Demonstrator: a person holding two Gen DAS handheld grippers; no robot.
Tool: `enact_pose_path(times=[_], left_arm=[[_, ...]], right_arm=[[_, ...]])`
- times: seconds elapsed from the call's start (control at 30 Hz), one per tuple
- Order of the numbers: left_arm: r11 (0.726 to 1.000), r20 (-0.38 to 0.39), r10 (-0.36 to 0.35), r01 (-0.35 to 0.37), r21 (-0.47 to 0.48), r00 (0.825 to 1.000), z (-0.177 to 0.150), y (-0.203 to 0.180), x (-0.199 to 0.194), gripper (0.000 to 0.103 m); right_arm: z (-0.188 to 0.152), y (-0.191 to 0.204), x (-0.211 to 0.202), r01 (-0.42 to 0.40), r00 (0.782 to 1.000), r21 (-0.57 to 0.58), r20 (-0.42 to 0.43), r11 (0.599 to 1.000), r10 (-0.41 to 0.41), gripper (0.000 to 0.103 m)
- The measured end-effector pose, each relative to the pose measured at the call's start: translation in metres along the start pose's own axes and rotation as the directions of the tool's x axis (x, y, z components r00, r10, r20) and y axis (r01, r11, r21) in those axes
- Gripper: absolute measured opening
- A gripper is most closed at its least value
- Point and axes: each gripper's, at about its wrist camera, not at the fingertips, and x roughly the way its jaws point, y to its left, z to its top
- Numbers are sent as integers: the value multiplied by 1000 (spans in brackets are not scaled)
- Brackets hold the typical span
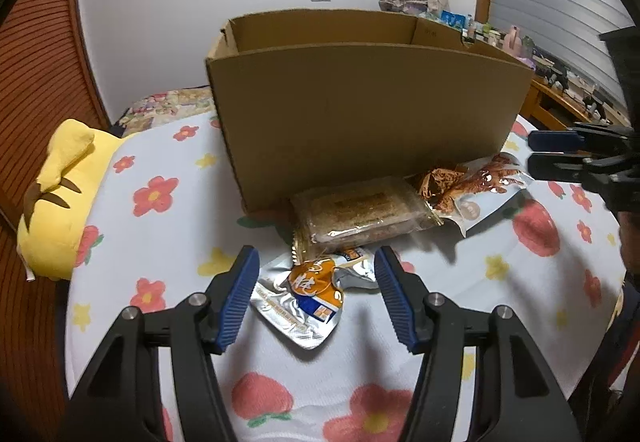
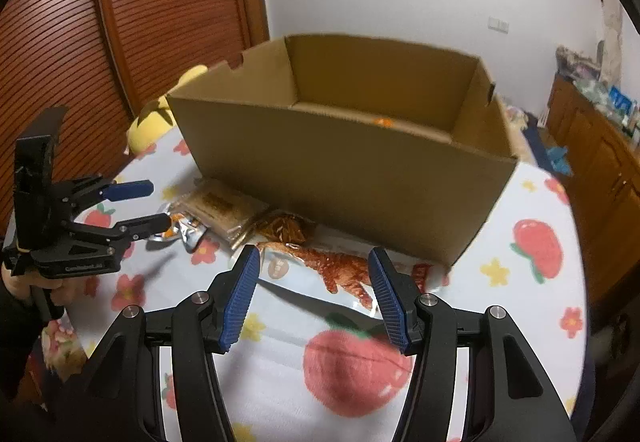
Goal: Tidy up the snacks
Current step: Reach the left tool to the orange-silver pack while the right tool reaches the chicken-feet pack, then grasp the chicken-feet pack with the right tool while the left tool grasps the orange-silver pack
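An open cardboard box (image 1: 368, 109) stands on the flowered sheet; it also shows in the right wrist view (image 2: 360, 177). In front of it lie a silver and orange foil pouch (image 1: 308, 294), a clear pack of brown bars (image 1: 360, 213) and a white bag with red-brown snacks (image 1: 476, 185). My left gripper (image 1: 316, 298) is open, its fingers either side of the foil pouch, just above it. My right gripper (image 2: 314, 298) is open over the red-brown snack bag (image 2: 340, 270). A small orange item (image 2: 383, 121) shows inside the box.
A yellow plush pillow (image 1: 60, 197) lies at the left of the bed. A brown slatted wardrobe door (image 2: 152, 9) stands behind it. A wooden sideboard (image 2: 600, 161) with clutter runs along the right. The right gripper shows at the right edge of the left wrist view (image 1: 556, 153).
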Motion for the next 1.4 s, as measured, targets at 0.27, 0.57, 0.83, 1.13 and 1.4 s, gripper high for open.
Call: enact_pose_path(times=[0.27, 0.57, 0.83, 1.13, 1.4], left_arm=[[1000, -40, -28, 29, 13, 999, 2, -3, 16, 60], [999, -71, -33, 35, 25, 997, -6, -11, 20, 59], [998, -81, -49, 52, 38, 995, -17, -16, 12, 59], [998, -70, -63, 64, 11, 996, -17, -12, 12, 59], [999, -73, -54, 53, -5, 996, -20, -10, 13, 59]], right_arm=[[6, -1, 32, -35, 997, -35, -72, 999, 33, 58], [-3, -6, 35, -69, 992, -20, -110, 997, 67, 58], [-13, 17, 27, -151, 978, -46, -155, 987, 143, 57], [4, 25, 28, -80, 993, -129, -96, 988, 68, 62], [9, -1, 59, -75, 987, -72, -148, 995, 64, 63]])
